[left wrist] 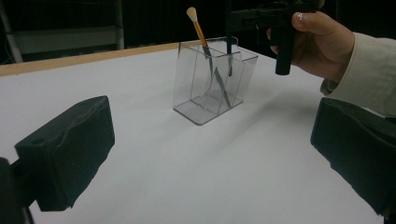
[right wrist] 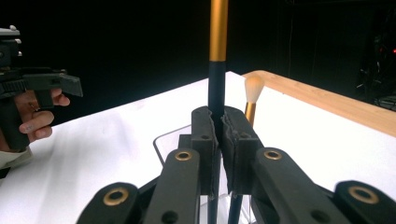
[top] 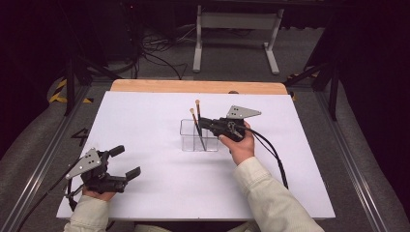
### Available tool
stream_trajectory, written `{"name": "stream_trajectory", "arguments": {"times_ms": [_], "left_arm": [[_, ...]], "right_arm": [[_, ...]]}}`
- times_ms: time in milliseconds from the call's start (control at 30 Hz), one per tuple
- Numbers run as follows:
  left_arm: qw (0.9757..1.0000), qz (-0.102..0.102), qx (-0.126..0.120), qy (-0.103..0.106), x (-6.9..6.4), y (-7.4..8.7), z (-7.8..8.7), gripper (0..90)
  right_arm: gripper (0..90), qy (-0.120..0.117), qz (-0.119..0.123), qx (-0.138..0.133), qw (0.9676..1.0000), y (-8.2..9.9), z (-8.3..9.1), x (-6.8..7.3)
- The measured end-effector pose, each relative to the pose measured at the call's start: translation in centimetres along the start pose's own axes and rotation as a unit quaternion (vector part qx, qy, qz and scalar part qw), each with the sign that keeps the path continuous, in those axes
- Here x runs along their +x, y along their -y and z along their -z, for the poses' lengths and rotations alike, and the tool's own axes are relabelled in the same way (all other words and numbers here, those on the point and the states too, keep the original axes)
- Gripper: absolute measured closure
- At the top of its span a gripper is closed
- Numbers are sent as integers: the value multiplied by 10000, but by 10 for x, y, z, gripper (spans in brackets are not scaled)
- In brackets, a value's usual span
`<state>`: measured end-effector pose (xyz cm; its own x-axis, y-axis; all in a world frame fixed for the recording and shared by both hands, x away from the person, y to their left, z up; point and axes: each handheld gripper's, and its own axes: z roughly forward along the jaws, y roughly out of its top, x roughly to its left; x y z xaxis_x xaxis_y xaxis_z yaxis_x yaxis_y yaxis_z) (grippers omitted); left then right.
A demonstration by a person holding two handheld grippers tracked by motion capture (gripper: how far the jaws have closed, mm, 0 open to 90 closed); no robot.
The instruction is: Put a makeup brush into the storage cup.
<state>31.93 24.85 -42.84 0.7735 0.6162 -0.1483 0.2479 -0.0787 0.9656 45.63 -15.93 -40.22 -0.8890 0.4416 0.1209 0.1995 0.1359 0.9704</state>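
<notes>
The wide white table (top: pixel 145 125) carries one clear plastic divided holder (top: pixel 192 140) near its middle. Inside it a gold-and-black makeup brush (left wrist: pixel 200 30) already leans, tuft up. The right gripper (top: pixel 207 122), jaws pinched tight on a second black-handled brush (right wrist: pixel 217 84), holds it upright over the holder; its lower end seems to be inside, though I can't be sure it has touched bottom. Letting go remains. Near left, the left gripper (top: pixel 126 163) rests with jaws spread, holding nothing.
</notes>
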Motion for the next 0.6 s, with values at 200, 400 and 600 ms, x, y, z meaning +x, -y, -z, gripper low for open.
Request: {"name": "stream_trajectory", "arguments": {"times_ms": [200,400,600], "left_arm": [[10000,-1,0,1,0,0,0,3],[10000,13,-22,-5,0,0,-1,3],[10000,12,-20,-7,0,0,0,4]], "right_arm": [[840,-4,-53,124,9999,4,-1,-1],[839,14,-192,272,9994,9,-3,-3],[839,-3,-284,316,9991,10,-3,-4]]}}
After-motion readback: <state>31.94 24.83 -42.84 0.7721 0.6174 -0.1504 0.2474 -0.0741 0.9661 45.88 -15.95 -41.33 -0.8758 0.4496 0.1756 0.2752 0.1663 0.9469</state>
